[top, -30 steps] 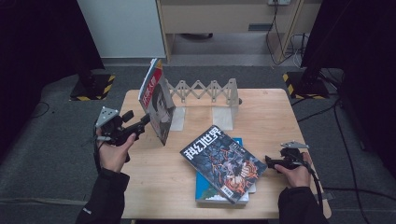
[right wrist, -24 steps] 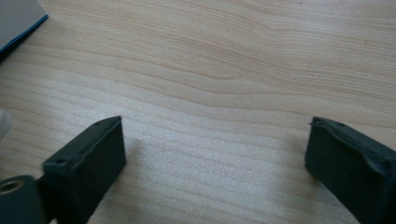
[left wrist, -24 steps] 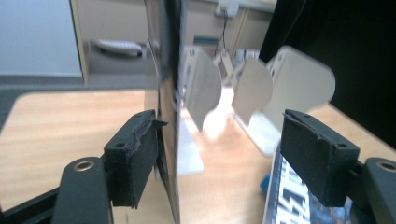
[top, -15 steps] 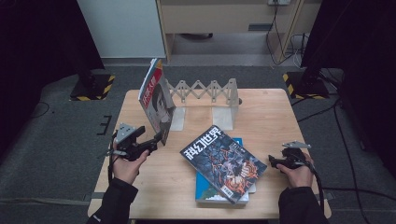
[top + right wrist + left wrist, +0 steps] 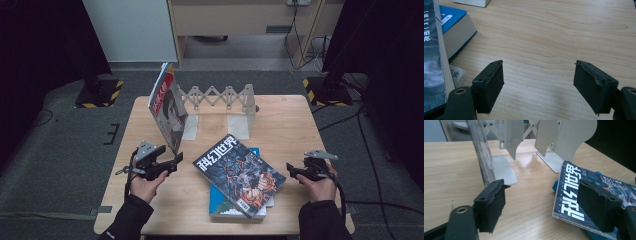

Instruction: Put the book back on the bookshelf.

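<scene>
Black foam jaws on both grippers empty, stack of magazines and books waiting mid-table.

Left gripper has dropped from beside the upright magazine leaning in the accordion bookend rack to table height, jaws released and just opening further, nothing between them; in the left gripper view they frame bare wood, with the dark-cover magazine just to the side. Right gripper sits near the stack's right edge, jaws just closing partway from wide, gripping nothing. Dark-cover magazine lies flat and skewed on the blue book, front centre of the wooden table. Judgement: one magazine is racked, and the top of the stack is likely the next pick.
</scene>
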A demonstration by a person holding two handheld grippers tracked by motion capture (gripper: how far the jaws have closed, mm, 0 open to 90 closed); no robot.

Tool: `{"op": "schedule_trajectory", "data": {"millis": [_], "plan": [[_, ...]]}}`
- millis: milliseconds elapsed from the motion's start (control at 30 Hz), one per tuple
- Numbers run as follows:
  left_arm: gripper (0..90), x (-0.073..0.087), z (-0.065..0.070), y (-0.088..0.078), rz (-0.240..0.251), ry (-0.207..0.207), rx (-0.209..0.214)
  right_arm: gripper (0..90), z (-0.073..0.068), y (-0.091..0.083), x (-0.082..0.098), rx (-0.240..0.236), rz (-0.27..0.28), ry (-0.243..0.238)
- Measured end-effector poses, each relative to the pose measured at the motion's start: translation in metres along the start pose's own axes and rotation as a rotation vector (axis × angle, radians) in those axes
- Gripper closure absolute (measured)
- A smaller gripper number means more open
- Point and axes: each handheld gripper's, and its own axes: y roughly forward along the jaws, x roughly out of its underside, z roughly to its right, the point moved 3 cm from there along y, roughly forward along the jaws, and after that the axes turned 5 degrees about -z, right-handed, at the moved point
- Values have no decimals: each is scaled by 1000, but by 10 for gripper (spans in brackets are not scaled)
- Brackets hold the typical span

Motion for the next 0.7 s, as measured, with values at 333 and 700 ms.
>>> {"op": "schedule_trajectory", "data": {"millis": [333, 700], "plan": [[216, 12, 7, 14, -51, 14, 47, 263, -12, -14, -6, -49, 52, -15], [202, 18, 9, 23, -89, 8, 74, 262, -31, -18, -13, -125, 91, -51]]}}
